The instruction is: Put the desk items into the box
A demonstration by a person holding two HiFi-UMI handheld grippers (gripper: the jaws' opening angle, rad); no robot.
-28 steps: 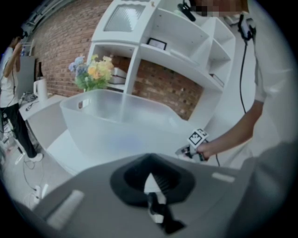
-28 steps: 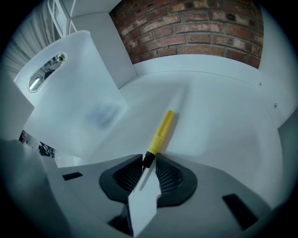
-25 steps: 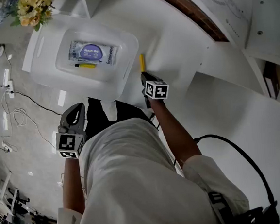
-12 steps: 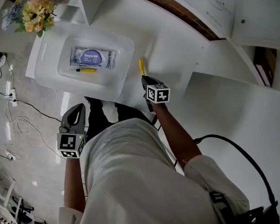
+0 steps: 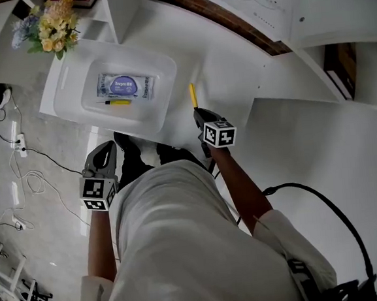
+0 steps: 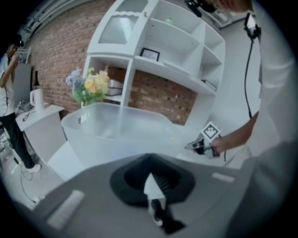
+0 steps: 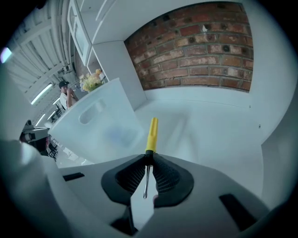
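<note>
Screwdriver [image 7: 151, 134] is sitting in our right gripper [image 7: 148, 160], whose jaws are clenching the thin metal shaft just behind the yellow handle. The handle is sticking out ahead of the pads and the tip is pointing back toward us. In the head view the screwdriver [image 5: 193, 95] is lying just above the right gripper [image 5: 199, 115] near the middle of the frame. Its long axis is running almost straight up and down the picture, over the white desk [image 5: 234, 77]. It seems to be hanging clear of the surface, though we cannot be sure.

We are turning the coming move on one relation. The box [image 5: 164, 83] is lying to the left of the handle and slightly higher in the frame, with its near wall just beside the screwdriver and roughly parallel to it. In the right gripper view the box [image 7: 100, 125] is filling the left side, so we are judging that the carry calls for a short sideways shift to the left, over the rim. Inside, a wipes pack [image 5: 125, 85] and a pen [image 5: 117, 101] are already resting on the floor of the box.

Our left gripper [image 5: 107, 150] is hanging below the box at lower left, off the desk edge. Its jaws are pressing together on nothing [image 6: 151, 183], so the right hand is the nearer one.
</note>
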